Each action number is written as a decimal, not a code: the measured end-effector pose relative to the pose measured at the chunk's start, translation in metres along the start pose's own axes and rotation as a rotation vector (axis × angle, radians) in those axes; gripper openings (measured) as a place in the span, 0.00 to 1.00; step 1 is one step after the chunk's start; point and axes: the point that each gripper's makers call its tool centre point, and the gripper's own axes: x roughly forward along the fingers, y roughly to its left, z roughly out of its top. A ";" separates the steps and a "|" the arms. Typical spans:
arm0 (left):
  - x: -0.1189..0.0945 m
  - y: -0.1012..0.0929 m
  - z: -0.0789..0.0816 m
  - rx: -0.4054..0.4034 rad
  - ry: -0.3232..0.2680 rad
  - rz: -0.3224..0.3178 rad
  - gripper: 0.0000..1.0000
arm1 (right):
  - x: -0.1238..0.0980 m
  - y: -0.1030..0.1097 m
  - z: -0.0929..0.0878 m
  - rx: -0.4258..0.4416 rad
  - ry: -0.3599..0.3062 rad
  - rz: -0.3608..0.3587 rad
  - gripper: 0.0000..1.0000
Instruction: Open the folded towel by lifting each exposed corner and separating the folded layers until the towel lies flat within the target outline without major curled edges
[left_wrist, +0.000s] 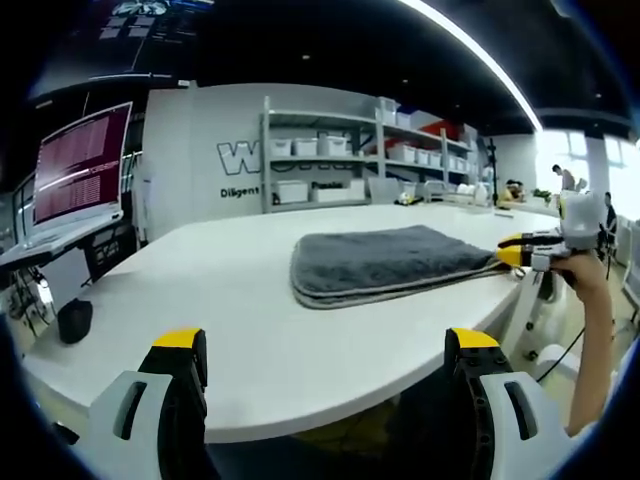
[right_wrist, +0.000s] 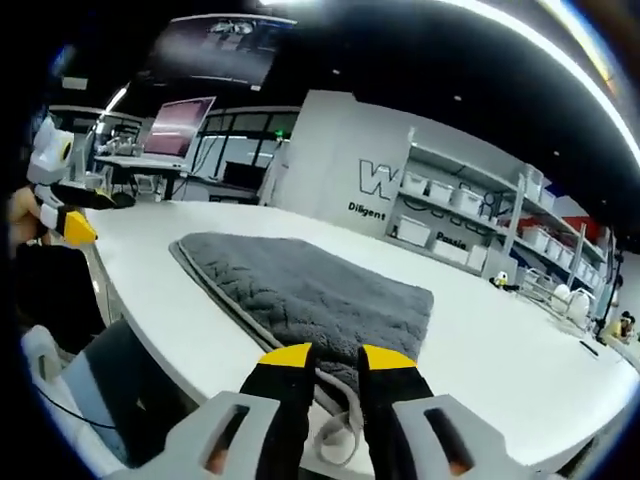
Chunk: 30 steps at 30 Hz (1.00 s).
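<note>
One grey towel (left_wrist: 395, 262), folded in layers, is seen lying on the white worktop (left_wrist: 230, 300) near its edge; its nearest corner is hidden behind the right gripper (right_wrist: 337, 362), whose jaws are set narrowly apart around that corner at the worktop's edge; actual grip cannot be told; the left gripper (left_wrist: 325, 350) is held wide open, off the worktop, holding nothing; two grippers are counted.

The left gripper (left_wrist: 328, 365), yellow-tipped jaws spread wide, hangs off the near edge of the white rounded table (left_wrist: 200, 300). Ahead and to its right lies the folded grey plush towel (left_wrist: 390, 262), whose far right corner meets the right gripper (left_wrist: 515, 250).
</note>
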 end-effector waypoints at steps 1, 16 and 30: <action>0.000 0.000 0.000 0.001 0.001 -0.002 0.96 | 0.001 0.006 0.003 0.002 -0.014 0.024 0.14; -0.002 0.004 -0.001 -0.008 -0.003 0.001 0.96 | 0.024 0.059 0.013 -0.021 -0.019 0.198 0.17; -0.001 0.002 -0.001 -0.006 -0.001 -0.003 0.96 | 0.049 0.058 -0.011 -0.055 0.055 0.177 0.16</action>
